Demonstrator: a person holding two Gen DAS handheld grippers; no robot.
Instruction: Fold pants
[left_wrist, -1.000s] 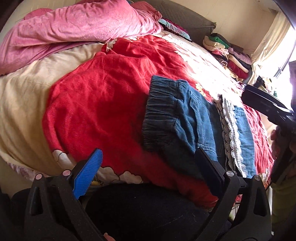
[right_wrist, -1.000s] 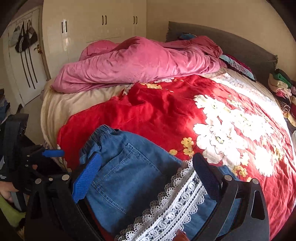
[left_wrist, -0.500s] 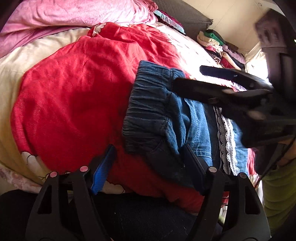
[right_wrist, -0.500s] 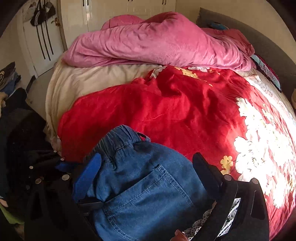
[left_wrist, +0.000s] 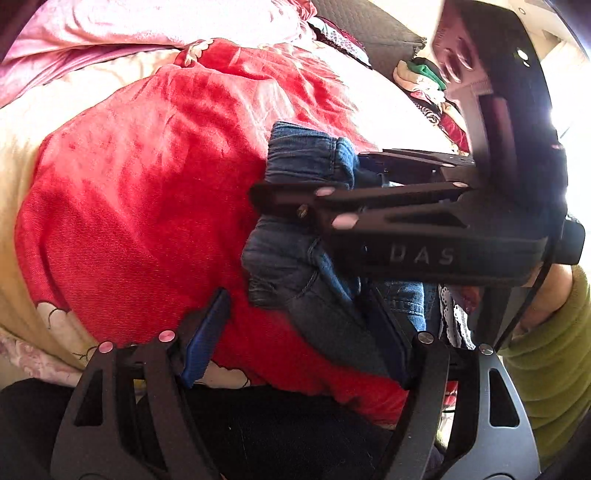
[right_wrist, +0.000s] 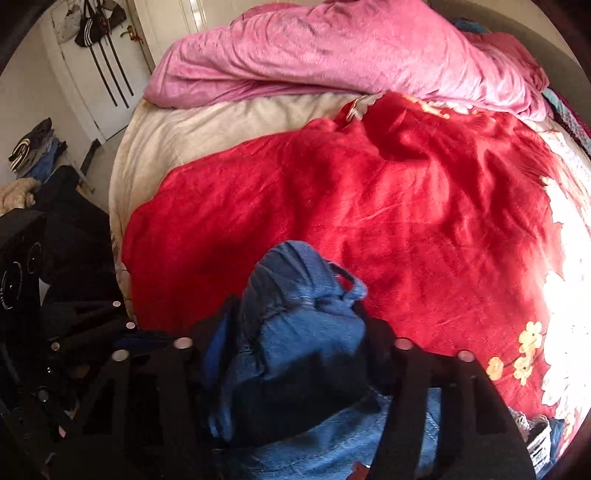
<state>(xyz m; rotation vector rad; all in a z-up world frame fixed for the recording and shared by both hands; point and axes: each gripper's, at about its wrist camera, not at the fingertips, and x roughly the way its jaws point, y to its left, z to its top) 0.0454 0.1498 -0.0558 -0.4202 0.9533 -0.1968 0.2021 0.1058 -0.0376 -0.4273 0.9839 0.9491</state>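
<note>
Pinching the bunched pants (right_wrist: 295, 325) waistband, right hand-held gripper (right_wrist: 295, 354); left hand-held gripper (left_wrist: 306, 332) spread wide, empty.

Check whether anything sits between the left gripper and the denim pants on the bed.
Nothing visible does. The left gripper is open right at the near edge of the denim pants, one finger already against the cloth. The right gripper is shut on the bunched waistband farther up, above the left gripper's path, not in it.
</note>
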